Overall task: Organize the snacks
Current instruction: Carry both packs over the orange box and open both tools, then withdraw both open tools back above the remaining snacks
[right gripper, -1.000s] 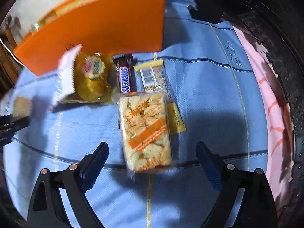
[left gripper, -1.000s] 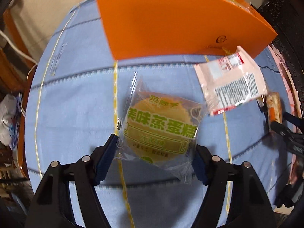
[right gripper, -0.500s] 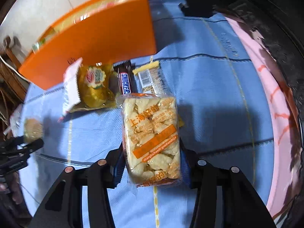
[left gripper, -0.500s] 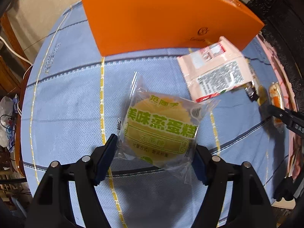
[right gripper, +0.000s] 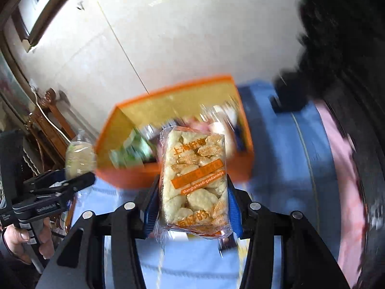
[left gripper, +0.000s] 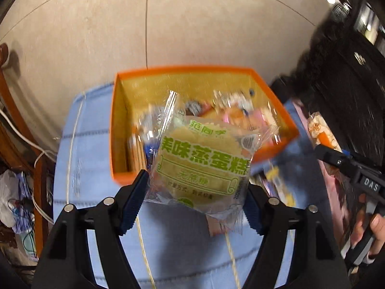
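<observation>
Left gripper (left gripper: 196, 190) clamped on steamed cake packet (left gripper: 204, 159), green lettering up, same pinch as half a second ago but now lifted clear of blue tablecloth (left gripper: 96, 159) and held in the air at the near edge of orange box (left gripper: 118, 110). Earlier only the box's outer wall in view; now looking down into its yellow interior, blurred wrapped snacks (left gripper: 231, 110) piled inside. Pink packet formerly beside the box no longer visible flat on the cloth.

Right gripper (right gripper: 192, 200) closed on rice cracker pack (right gripper: 196, 178), orange band across it, grip unchanged from half a second ago, also raised off the tablecloth (right gripper: 284, 144) and in front of the box (right gripper: 120, 168). Snickers bar, seed bar and yellow cake packet seen earlier behind it not distinguishable now; heavy motion blur. Left gripper with its cake visible at left of right-wrist view, right gripper with crackers at right edge of left-wrist view. Beige wall (left gripper: 120, 36) beyond the box.
</observation>
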Action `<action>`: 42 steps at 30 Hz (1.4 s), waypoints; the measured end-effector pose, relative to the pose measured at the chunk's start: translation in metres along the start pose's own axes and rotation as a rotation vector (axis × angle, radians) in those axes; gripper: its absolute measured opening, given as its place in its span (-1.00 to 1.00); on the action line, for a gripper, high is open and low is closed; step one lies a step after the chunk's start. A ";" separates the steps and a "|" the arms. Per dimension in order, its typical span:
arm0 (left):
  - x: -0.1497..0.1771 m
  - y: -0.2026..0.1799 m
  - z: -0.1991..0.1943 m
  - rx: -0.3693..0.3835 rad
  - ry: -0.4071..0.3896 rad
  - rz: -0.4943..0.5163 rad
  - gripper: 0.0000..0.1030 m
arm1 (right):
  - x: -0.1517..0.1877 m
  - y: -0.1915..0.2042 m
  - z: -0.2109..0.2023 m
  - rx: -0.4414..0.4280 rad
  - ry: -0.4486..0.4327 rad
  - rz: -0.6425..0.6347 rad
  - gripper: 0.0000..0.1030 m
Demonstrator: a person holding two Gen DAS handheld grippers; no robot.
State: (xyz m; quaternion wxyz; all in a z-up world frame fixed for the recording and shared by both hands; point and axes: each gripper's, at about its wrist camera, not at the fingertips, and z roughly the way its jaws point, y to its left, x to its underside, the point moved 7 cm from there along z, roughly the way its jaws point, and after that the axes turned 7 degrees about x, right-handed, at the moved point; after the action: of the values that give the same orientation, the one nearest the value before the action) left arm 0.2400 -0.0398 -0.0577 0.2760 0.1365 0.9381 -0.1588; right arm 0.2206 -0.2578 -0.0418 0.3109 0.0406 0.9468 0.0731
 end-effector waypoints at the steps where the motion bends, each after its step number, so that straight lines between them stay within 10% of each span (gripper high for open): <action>1: -0.007 0.004 0.004 -0.013 -0.002 -0.007 0.37 | -0.009 0.004 0.004 0.000 -0.006 -0.006 -0.05; 8: -0.033 0.030 0.047 -0.076 0.058 -0.064 0.40 | -0.045 0.024 0.054 0.002 0.022 0.010 -0.05; 12: -0.036 0.040 0.061 -0.157 0.068 -0.103 0.89 | -0.046 0.024 0.076 0.052 0.070 0.056 -0.01; 15: -0.036 0.038 0.058 -0.149 0.056 -0.103 0.91 | -0.046 0.025 0.073 0.057 0.051 0.075 0.31; 22: -0.028 0.022 0.042 -0.184 0.030 -0.025 0.91 | -0.035 0.008 0.064 0.050 0.053 0.096 0.37; 42: 0.027 -0.041 0.037 -0.135 0.098 0.057 0.91 | 0.097 -0.104 0.034 0.156 0.164 0.205 0.57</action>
State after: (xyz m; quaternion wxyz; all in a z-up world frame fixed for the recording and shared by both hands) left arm 0.2216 -0.0863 -0.0929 0.2427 0.1517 0.9548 -0.0803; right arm 0.1594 -0.3442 -0.1428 0.2195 0.1549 0.9627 0.0336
